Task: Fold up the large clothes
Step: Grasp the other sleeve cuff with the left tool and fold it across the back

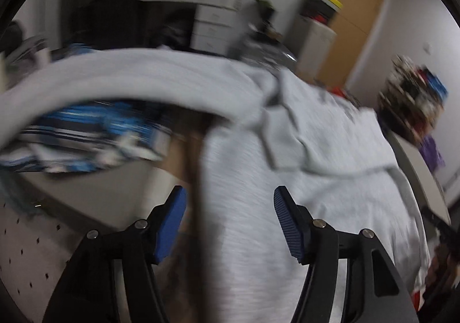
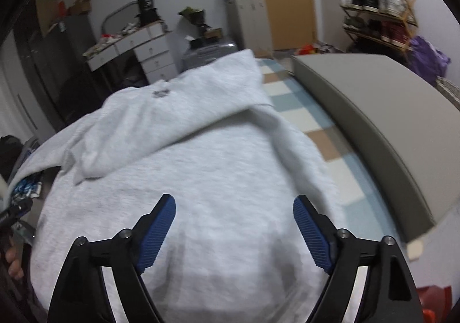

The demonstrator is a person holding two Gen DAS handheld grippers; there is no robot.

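Both grippers sitting open and empty — left gripper (image 1: 230, 199) and right gripper (image 2: 234, 209) hovering over the grey sweatshirt (image 2: 187, 179) spread on the table (image 2: 359, 98), one flap already lying across it — looks mid-fold, next move needing a fresh edge grab.

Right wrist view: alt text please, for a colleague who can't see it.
Open right tongs hover empty above a light grey sweatshirt, one part folded across its top. A grey cushion lies right, over checkered floor.
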